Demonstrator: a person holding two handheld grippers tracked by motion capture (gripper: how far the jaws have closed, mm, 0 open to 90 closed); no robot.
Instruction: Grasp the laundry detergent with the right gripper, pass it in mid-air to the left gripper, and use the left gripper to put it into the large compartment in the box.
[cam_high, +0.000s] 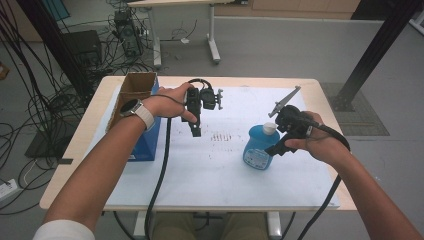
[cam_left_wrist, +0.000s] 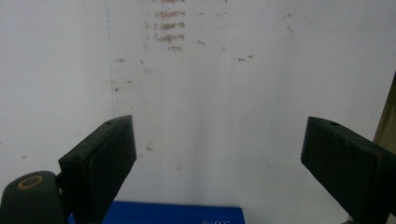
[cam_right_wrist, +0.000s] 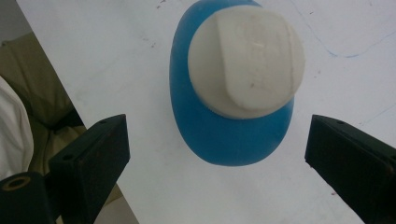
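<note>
A blue bottle (cam_high: 256, 150) with a white cap (cam_high: 270, 128) stands on the white sheet right of centre. My right gripper (cam_high: 275, 145) hovers just over it, tilted down. In the right gripper view the bottle (cam_right_wrist: 224, 135) and its cap (cam_right_wrist: 247, 60) lie below and between the wide-apart jaws, which do not touch it; that gripper (cam_right_wrist: 218, 137) is open. My left gripper (cam_high: 196, 131) hangs over the middle of the sheet, pointing down. In its own view it (cam_left_wrist: 219, 137) is open with only stained white sheet between the jaws.
An open cardboard box with blue sides (cam_high: 140, 115) stands at the table's left; its blue edge (cam_left_wrist: 154, 213) shows under the left jaws. Faint marks (cam_high: 225, 136) dot the white sheet (cam_high: 220, 175). Cables and another table's legs lie beyond the far edge.
</note>
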